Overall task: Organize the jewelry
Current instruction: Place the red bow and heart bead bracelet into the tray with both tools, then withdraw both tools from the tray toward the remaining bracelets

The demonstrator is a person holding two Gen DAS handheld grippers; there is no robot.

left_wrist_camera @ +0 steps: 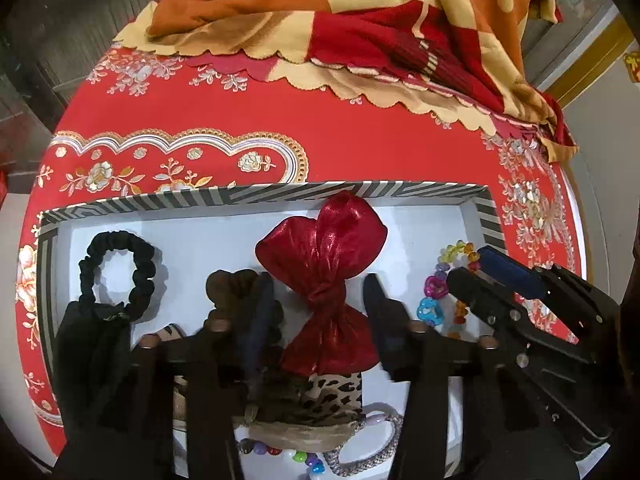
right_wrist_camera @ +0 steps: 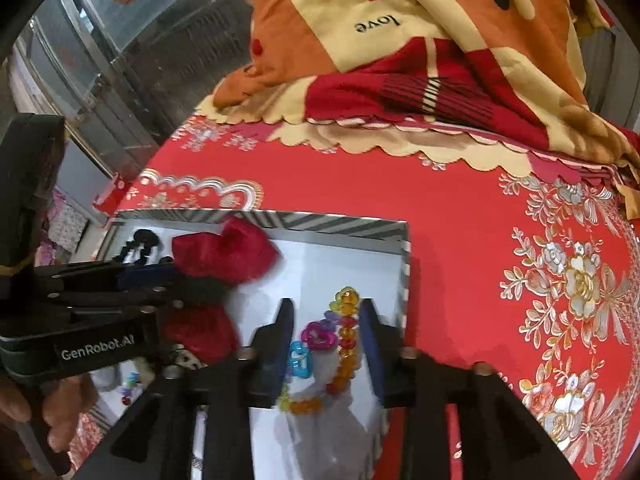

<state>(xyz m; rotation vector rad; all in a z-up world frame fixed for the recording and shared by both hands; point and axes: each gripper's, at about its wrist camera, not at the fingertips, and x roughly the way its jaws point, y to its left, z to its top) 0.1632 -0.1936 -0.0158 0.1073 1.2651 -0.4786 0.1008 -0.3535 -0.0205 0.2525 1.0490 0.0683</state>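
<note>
Left wrist view: the left gripper (left_wrist_camera: pixel 320 304) hangs over the striped-rim box (left_wrist_camera: pixel 280 194), jaws apart and clear of the red satin bow (left_wrist_camera: pixel 324 276) lying between them; a black scrunchie (left_wrist_camera: pixel 120 268) lies further left. The step appears to be releasing items into the box.

Right wrist view: the right gripper (right_wrist_camera: pixel 326 320) straddles the coloured bead bracelet (right_wrist_camera: pixel 344 344) on the box floor, jaws apart, not pressing. Next, both grippers likely lift straight out.
</note>
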